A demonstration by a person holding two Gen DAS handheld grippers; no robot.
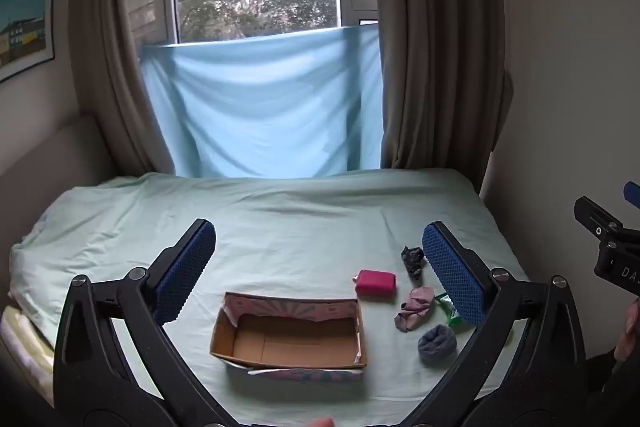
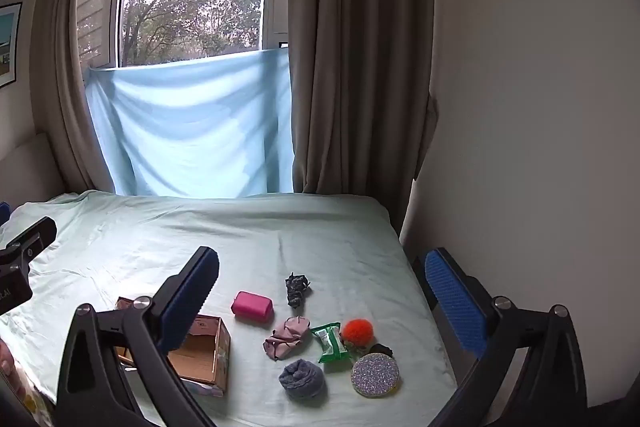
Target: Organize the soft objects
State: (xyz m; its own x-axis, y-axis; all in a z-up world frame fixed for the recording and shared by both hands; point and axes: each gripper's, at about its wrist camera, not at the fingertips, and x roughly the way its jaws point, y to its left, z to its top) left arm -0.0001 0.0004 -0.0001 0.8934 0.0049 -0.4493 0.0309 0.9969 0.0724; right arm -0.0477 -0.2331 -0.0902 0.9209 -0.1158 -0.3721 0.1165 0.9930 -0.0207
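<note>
The rolled grey sock [image 2: 301,379] lies nearest, right of the empty cardboard box [image 2: 204,359], beside a pink cloth [image 2: 286,337] and pink case [image 2: 253,305]. It is judged light and squashy, best pinched across the middle. Both grippers [image 1: 320,271] [image 2: 332,291] are held wide and empty.

The right gripper's left finger [image 2: 188,303] hides much of the cardboard box [image 2: 208,355]; the left gripper's right finger [image 1: 454,275] covers the green packet [image 1: 448,307].

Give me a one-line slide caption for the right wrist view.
Open right gripper above a bed with soft items beside an empty cardboard box.
</note>
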